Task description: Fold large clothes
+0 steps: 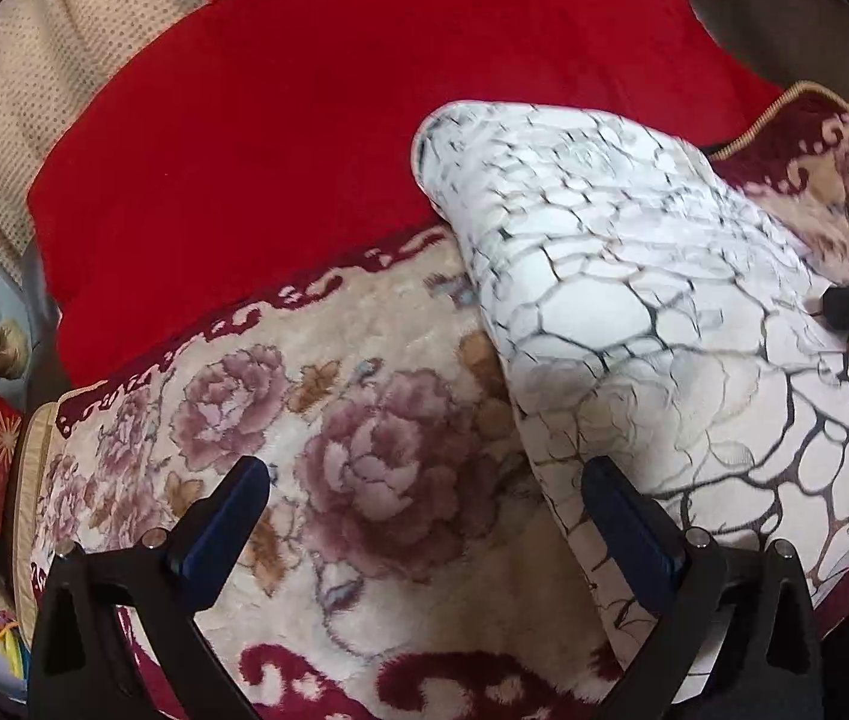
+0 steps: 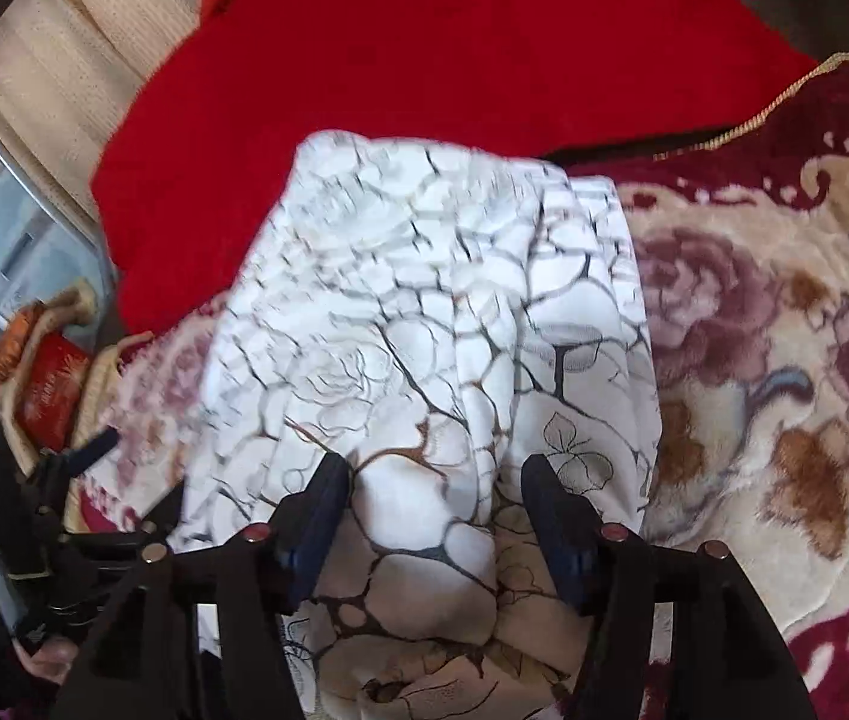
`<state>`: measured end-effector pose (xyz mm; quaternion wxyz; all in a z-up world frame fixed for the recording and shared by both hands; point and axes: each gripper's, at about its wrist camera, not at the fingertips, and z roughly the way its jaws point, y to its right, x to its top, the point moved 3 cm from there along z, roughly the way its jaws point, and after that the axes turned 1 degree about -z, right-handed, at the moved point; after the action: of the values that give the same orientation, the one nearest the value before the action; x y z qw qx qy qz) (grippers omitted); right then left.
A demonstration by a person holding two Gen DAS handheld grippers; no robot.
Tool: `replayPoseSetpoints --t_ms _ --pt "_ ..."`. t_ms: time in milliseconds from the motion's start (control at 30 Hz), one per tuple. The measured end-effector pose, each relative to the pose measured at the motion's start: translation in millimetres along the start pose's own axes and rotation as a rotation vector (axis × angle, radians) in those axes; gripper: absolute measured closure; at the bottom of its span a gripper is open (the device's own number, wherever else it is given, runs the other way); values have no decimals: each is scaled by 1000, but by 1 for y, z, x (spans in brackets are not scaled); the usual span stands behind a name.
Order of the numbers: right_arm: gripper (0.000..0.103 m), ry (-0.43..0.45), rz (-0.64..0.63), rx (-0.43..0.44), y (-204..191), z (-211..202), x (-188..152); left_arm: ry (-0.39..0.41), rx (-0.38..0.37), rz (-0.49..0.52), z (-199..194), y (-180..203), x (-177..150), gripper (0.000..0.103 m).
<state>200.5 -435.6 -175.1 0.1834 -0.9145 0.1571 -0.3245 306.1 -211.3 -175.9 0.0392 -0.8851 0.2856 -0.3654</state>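
White crackle-print garment (image 2: 424,312) draped over a floral blanket (image 1: 334,450).
Right gripper (image 2: 433,480) jaws spread around a fabric ridge at lower centre, seemingly to pinch it; left gripper (image 1: 424,480) jaws spread, empty.

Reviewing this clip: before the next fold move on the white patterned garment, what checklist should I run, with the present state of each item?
1. Left gripper open: ok, fingers wide apart.
2. Left gripper holding cloth: not ok, it straddles the white patterned garment edge, nothing pinched.
3. Right gripper open: ok.
4. Right gripper over garment: ok, cloth bulges between its fingers, unclamped.
5. Garment lying flat: not ok, bunched and ridged on the floral blanket.
6. Garment's full outline visible: cannot tell, near part is hidden.
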Motion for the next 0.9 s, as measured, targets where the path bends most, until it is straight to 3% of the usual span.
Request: replayPoseSetpoints --t_ms 67,133,233,633,900 --pt "35 74 27 26 3 -14 7 23 -6 -29 -4 -7 6 0" --pt "22 142 62 4 11 -25 13 41 -5 -43 -7 -11 13 0" --pt "21 197 120 9 30 -32 19 53 9 -34 -9 -9 20 0" --pt "21 157 301 72 85 -19 25 69 2 -25 -6 -4 28 0" --pt "21 130 316 94 94 -12 24 74 -18 -16 -3 0 32 0"
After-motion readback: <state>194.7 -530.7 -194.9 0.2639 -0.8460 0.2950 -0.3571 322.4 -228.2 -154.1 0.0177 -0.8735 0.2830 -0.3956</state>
